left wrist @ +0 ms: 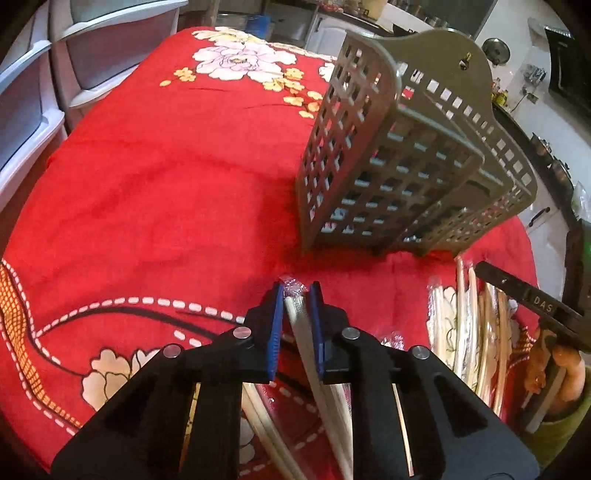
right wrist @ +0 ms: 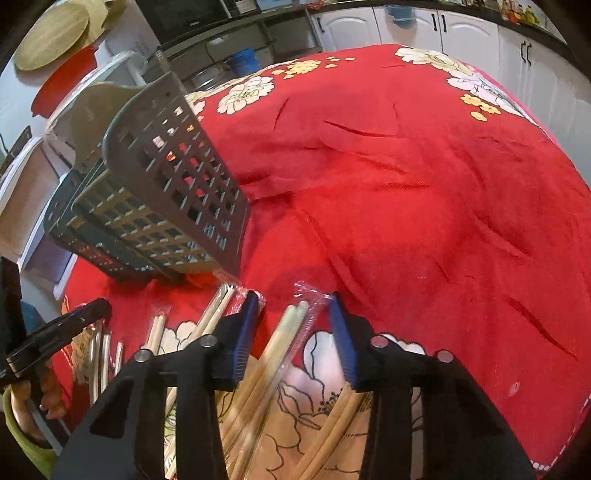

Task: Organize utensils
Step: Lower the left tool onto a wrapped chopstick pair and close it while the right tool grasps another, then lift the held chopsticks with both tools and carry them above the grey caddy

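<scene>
My left gripper (left wrist: 296,299) is shut on a plastic-wrapped pair of wooden chopsticks (left wrist: 314,365), which runs back under the tool; the wrapper's end sticks out past the blue pads. My right gripper (right wrist: 293,310) is open, its blue pads on either side of another wrapped pair (right wrist: 284,343) on the cloth, with a gap at each side. A grey lattice utensil holder (left wrist: 388,166) (right wrist: 166,192) stands just beyond both grippers. More wrapped chopsticks (left wrist: 469,332) (right wrist: 99,354) lie loose between the two tools.
A red floral cloth (left wrist: 166,184) (right wrist: 424,184) covers the table. Plastic drawers (left wrist: 37,92) stand past its left edge, white cabinets (right wrist: 461,26) past the far edge. A hand in a green sleeve (left wrist: 565,369) (right wrist: 22,413) shows at each frame's side.
</scene>
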Tool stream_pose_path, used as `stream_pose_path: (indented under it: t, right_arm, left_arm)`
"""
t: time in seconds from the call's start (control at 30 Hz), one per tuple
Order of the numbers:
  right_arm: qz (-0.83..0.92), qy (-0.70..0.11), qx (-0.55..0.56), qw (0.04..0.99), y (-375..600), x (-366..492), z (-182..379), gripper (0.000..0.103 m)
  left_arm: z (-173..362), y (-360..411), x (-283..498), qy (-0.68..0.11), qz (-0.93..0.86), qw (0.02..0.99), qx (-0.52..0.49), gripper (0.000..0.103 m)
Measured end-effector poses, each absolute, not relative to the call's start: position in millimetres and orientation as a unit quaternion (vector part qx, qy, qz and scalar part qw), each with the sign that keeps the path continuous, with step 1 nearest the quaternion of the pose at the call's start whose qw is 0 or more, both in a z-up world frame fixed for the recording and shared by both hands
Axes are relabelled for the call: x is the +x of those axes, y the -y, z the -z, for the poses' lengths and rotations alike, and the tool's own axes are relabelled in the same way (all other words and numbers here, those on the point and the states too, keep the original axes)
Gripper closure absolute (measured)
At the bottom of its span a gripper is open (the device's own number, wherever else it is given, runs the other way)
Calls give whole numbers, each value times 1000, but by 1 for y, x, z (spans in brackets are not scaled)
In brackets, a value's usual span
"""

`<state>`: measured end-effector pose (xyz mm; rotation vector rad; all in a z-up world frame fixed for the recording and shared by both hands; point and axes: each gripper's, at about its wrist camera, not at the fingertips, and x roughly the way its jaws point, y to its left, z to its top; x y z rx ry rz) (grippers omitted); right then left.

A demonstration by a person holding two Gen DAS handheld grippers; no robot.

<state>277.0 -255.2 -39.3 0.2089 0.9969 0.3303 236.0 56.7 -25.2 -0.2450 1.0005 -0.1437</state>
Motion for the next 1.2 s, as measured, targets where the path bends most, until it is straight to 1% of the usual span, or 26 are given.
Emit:
stream_pose_path:
  t: [0.17, 0.47, 0.87, 1.2]
  right_arm:
    - [-170, -468, 119, 859, 261, 280, 40, 93]
    - [-206, -426, 147, 868, 267, 261, 18, 94]
    - [-286, -321, 113, 896, 250, 211, -58, 96]
    - [-325, -255, 80, 907, 238, 183, -103, 97]
  left_arm:
    - [15, -56, 237, -464, 73, 876, -112, 96]
    - [-14, -66, 223, -424, 75, 894, -128, 97]
    - [-79, -58, 199, -339, 85, 930, -114, 98]
    - [-120, -55, 186, -288, 102, 945, -120, 98]
